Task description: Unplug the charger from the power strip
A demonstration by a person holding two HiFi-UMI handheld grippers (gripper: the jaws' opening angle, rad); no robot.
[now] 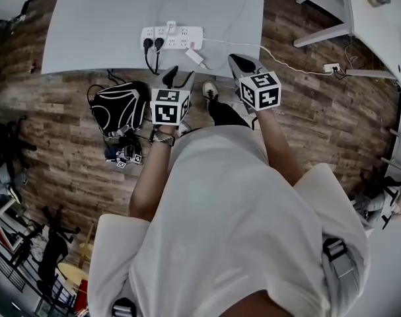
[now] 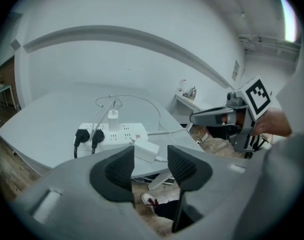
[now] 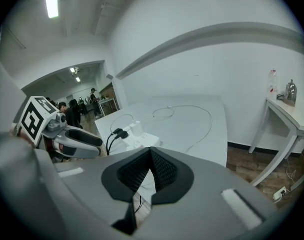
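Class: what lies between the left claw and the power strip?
A white adapter brick, at the table's near edge, lies between the left claw and the power strip; the left gripper view shows it.

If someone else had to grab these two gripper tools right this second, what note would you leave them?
Left gripper: open, empty, short of the table, aimed at the power strip.
Right gripper: shut, empty, also short of the table.
Things: white charger stands plugged into the strip, two black plugs beside it, a white adapter brick lies near the table edge.
Done: nothing; the charger is in its socket.
Left: grip the charger and pull it out.
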